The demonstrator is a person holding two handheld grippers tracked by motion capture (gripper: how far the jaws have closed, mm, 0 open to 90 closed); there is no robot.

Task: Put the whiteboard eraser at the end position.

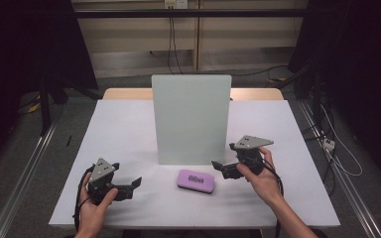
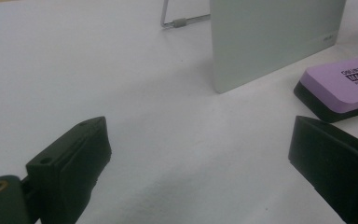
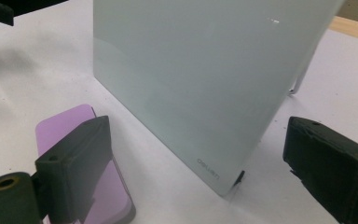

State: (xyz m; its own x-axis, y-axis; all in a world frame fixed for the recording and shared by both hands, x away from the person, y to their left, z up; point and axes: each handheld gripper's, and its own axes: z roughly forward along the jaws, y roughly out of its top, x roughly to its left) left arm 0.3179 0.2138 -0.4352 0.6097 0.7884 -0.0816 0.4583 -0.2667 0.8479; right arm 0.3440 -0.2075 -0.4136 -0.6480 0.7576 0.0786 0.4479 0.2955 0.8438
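On the white surface (image 1: 129,129), just in front of an upright pale green board (image 1: 191,116), lies a purple eraser (image 1: 196,180) with a black base. The right tool (image 1: 219,166) sits near its right end, released, jaws wide apart. The left tool (image 1: 136,183), also released, rests farther left, apart from the eraser.

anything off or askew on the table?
Nothing stands out. The board stands upright on its wire stand, the purple eraser lies flat in front of it, and both grippers, left and right, are open and empty.
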